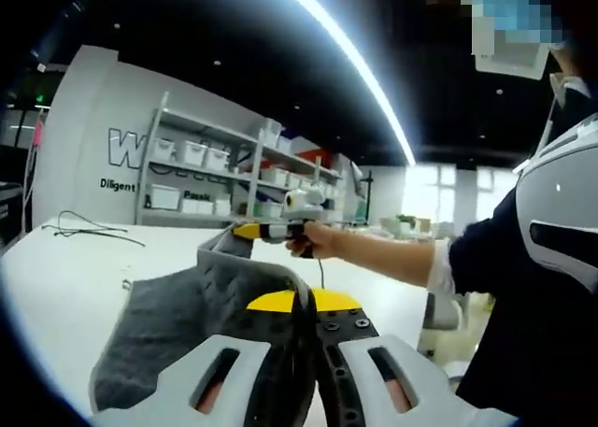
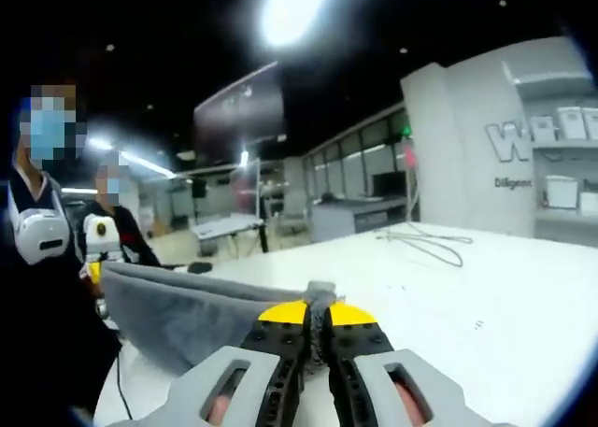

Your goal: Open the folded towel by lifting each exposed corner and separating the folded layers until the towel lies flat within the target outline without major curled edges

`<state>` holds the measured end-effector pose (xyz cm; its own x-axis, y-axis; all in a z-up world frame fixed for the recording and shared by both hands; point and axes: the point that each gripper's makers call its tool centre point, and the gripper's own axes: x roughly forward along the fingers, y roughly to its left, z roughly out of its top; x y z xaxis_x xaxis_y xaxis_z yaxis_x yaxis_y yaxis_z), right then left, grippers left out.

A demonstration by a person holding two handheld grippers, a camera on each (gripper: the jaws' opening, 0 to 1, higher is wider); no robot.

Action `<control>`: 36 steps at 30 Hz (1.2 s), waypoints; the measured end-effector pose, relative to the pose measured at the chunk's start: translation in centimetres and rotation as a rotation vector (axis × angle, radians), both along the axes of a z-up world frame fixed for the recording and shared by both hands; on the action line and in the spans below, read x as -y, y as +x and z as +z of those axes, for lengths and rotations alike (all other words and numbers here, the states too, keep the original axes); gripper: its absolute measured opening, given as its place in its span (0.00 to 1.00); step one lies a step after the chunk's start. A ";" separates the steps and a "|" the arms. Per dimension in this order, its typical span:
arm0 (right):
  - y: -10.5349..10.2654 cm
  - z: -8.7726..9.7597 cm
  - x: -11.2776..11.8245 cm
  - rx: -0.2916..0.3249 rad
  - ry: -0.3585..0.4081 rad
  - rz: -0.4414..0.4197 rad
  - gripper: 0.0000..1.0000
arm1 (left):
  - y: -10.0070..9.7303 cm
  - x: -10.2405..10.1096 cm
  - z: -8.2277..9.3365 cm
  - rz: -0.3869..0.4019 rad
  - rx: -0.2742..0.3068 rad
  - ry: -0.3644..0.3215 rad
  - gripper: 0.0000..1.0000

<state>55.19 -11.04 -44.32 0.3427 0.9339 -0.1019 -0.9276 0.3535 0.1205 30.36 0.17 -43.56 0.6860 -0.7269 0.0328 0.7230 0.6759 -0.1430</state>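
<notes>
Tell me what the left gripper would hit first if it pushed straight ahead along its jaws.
The grey towel it already pinches. Past that fold, the line runs toward the right gripper, which holds the towel's far corner in the person's hand. Depth is unclear, so this is a judgement.

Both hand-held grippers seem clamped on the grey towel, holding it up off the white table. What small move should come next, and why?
Probably draw the two apart and lower. The left hand-held gripper and right hand-held gripper are each shut on an edge of the grey towel, which hangs slack and sagging between them above the white table. Tensioning it should separate the layers before laying it flat.
</notes>
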 end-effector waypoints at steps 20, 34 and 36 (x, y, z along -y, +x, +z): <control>-2.4 -2.9 4.4 -0.070 0.040 -0.021 0.03 | -1.8 5.1 -1.7 -0.170 -0.018 0.039 0.03; -5.2 -6.5 6.5 -0.153 -0.006 -0.031 0.05 | -3.6 8.8 -5.0 -0.302 -0.096 0.065 0.04; -5.5 -6.9 6.7 -0.161 -0.011 -0.034 0.05 | -3.9 9.2 -5.4 -0.313 -0.104 0.070 0.04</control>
